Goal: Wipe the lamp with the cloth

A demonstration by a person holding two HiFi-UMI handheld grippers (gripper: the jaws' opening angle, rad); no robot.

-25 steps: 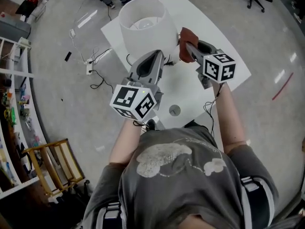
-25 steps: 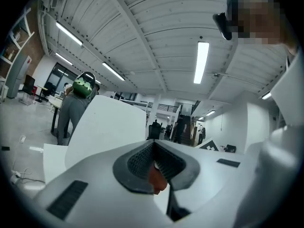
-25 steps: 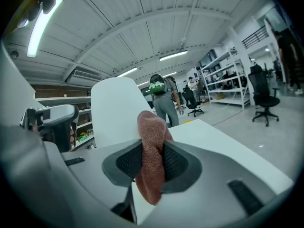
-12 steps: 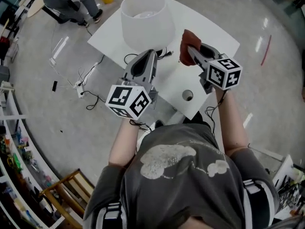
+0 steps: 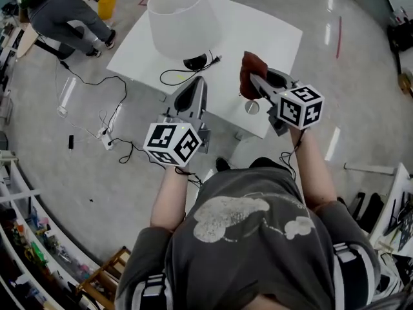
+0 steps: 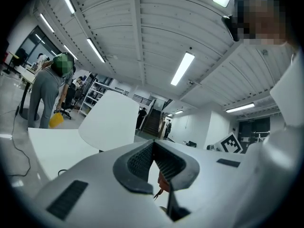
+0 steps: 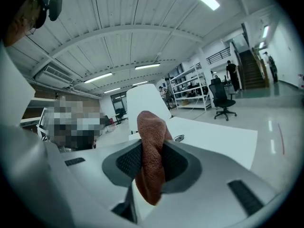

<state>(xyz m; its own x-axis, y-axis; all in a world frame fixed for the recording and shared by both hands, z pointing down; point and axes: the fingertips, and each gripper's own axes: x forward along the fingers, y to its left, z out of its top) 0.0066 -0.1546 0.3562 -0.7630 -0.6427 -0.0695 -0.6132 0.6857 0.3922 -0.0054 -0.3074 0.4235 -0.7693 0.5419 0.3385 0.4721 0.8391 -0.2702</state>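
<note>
A lamp with a white shade [image 5: 184, 17] and black base [image 5: 193, 62] stands on the white table [image 5: 271, 37], towards its far left. My right gripper [image 5: 253, 77] is shut on a brown cloth [image 5: 250, 70], held above the table's near right part, well apart from the lamp. In the right gripper view the cloth [image 7: 152, 151] stands up between the pads, with the shade [image 7: 142, 103] behind it. My left gripper [image 5: 196, 86] hovers at the table's near edge, jaws shut on nothing, below the lamp base. The left gripper view shows the shade [image 6: 111, 120] ahead.
The lamp's black cord [image 5: 173, 76] lies on the table near the base. A round grommet [image 5: 250, 107] sits at the near edge. Cables and a power strip [image 5: 105, 136] lie on the floor at the left. A person [image 5: 61, 15] crouches beside a yellow bucket [image 5: 106, 5].
Both grippers have drawn back from the lamp toward the table's near edge, with the cloth still held in the right one. The lamp now sits farther off.
</note>
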